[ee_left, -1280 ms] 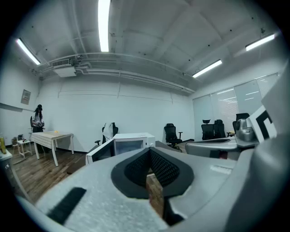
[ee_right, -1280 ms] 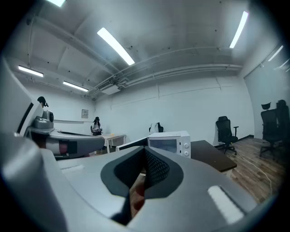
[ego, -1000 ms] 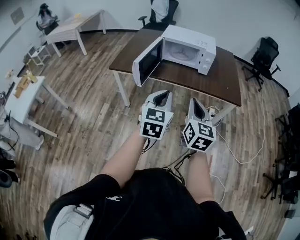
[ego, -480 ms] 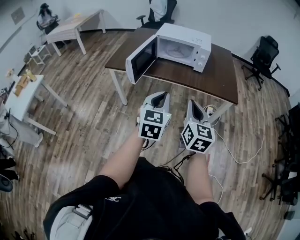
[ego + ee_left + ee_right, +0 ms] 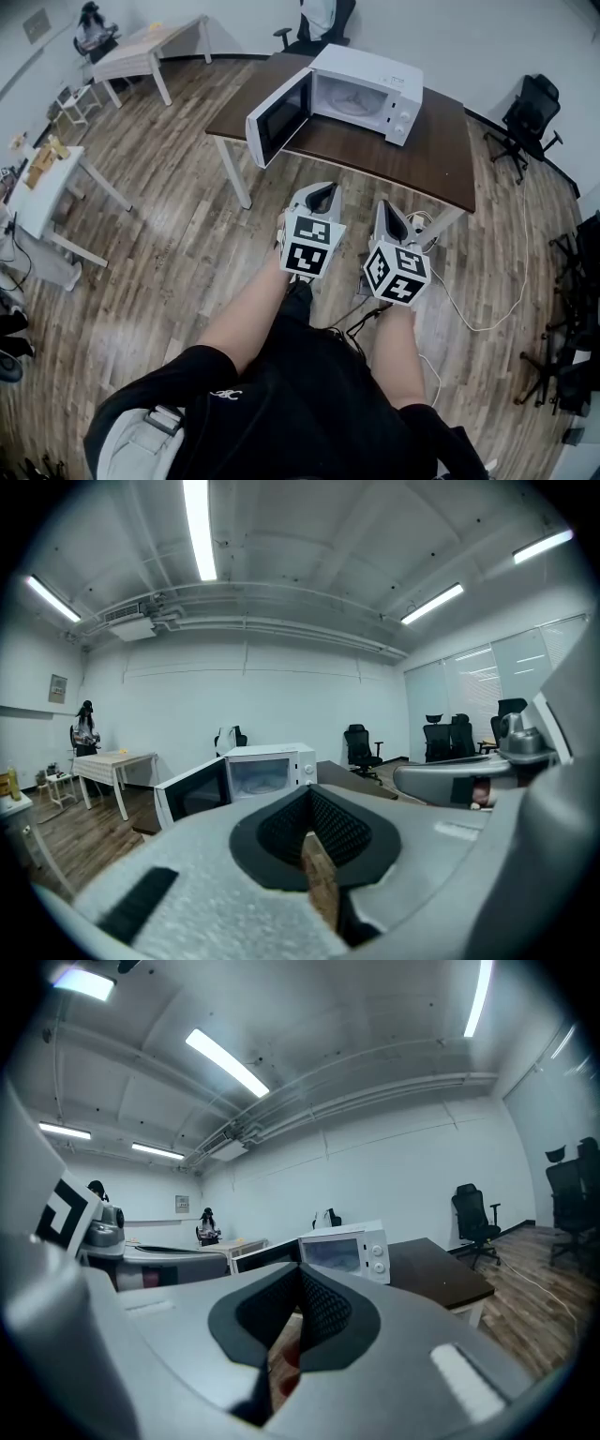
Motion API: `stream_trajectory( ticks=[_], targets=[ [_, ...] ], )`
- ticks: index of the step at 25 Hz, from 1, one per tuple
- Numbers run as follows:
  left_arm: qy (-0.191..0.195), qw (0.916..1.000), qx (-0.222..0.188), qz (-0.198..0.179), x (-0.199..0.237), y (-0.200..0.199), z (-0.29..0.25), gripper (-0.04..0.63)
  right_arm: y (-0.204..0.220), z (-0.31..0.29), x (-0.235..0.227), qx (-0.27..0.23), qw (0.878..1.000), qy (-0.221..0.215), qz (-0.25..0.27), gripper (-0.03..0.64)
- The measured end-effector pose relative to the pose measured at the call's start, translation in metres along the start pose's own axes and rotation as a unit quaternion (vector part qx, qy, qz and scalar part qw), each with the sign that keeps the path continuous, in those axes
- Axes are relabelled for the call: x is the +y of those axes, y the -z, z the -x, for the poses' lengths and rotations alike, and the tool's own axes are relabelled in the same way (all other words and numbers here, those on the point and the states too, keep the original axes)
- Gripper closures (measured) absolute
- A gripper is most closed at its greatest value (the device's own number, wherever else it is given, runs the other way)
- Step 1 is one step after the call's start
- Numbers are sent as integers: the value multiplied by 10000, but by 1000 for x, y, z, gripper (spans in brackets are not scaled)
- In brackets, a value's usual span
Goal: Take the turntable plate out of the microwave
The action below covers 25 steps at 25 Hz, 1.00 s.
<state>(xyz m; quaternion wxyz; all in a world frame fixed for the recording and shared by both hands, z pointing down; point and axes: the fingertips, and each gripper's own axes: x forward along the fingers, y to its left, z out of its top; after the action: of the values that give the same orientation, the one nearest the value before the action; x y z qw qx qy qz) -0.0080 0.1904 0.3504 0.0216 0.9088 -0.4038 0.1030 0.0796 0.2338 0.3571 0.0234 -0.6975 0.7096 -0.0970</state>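
A white microwave (image 5: 375,89) sits on a dark desk (image 5: 436,164), its door (image 5: 278,117) swung open and the turntable plate (image 5: 349,105) inside. Well short of it, the left gripper (image 5: 322,194) and right gripper (image 5: 389,210) are held side by side, jaws together and empty.

A dark desk (image 5: 433,157) stands on a wooden floor (image 5: 178,253), with a black office chair (image 5: 532,111) and a pale table (image 5: 141,49) nearby.

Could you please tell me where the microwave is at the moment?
In the head view the microwave sits at top centre on the dark brown table, towards its left end, with its door swung open to the left.
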Motion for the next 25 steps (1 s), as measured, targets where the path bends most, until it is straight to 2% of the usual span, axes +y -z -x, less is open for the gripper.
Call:
stream_trajectory(
  ticks=[7,17,25],
  targets=[
    [23,10000,-74,-22,20,-3,-46,586,1,-43,-20,13,9999,100,48,615],
    [101,9995,-89,297,70,-6,-148,586,1,-146,-53,216,9995,195,105,615],
    [103,9988,156,460,117,-2,-224,586,1,-232,-73,441,9986,289,43,615]
  ],
)
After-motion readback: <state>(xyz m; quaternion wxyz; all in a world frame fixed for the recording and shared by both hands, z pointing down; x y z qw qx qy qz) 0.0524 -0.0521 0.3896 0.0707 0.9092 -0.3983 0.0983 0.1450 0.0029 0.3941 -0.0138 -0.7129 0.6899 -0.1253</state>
